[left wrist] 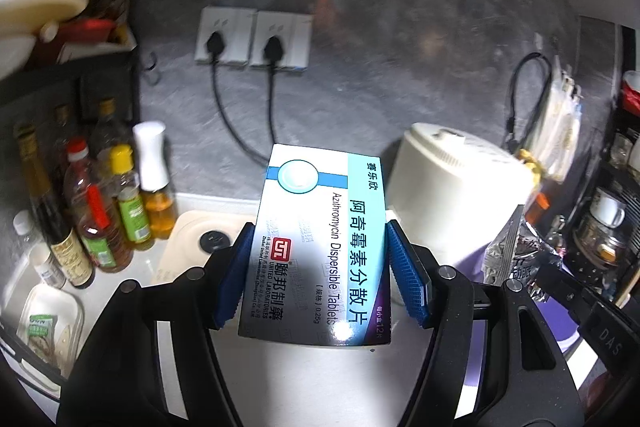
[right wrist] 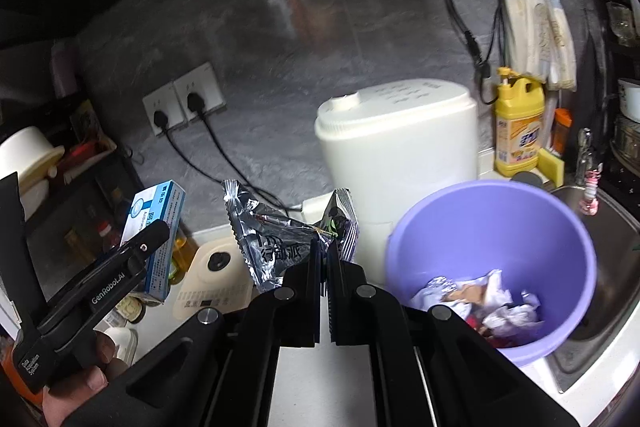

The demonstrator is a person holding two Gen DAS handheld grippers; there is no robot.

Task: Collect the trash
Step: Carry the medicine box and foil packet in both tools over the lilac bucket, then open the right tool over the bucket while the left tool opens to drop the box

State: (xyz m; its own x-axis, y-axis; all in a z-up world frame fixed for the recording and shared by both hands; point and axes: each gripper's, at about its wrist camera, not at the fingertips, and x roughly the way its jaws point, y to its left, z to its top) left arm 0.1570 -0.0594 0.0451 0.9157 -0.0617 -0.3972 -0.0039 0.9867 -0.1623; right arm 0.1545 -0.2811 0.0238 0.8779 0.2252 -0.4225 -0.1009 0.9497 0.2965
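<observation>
My left gripper (left wrist: 316,267) is shut on a white and blue medicine box (left wrist: 320,247), held above the white counter between its blue pads (left wrist: 408,275). The box also shows in the right wrist view (right wrist: 158,227) at the left. My right gripper (right wrist: 324,247) is shut on a crumpled silver foil wrapper (right wrist: 272,239), held up left of the purple bin (right wrist: 520,351). The wrapper shows at the right of the left wrist view (left wrist: 516,251). The bin holds crumpled paper and wrappers (right wrist: 480,299).
A white rice cooker (right wrist: 400,147) stands behind the bin. Oil and sauce bottles (left wrist: 104,211) crowd the left counter. Two wall sockets with black plugs (left wrist: 252,43) are on the grey wall. A yellow detergent bottle (right wrist: 518,127) and a sink (right wrist: 608,287) are at right.
</observation>
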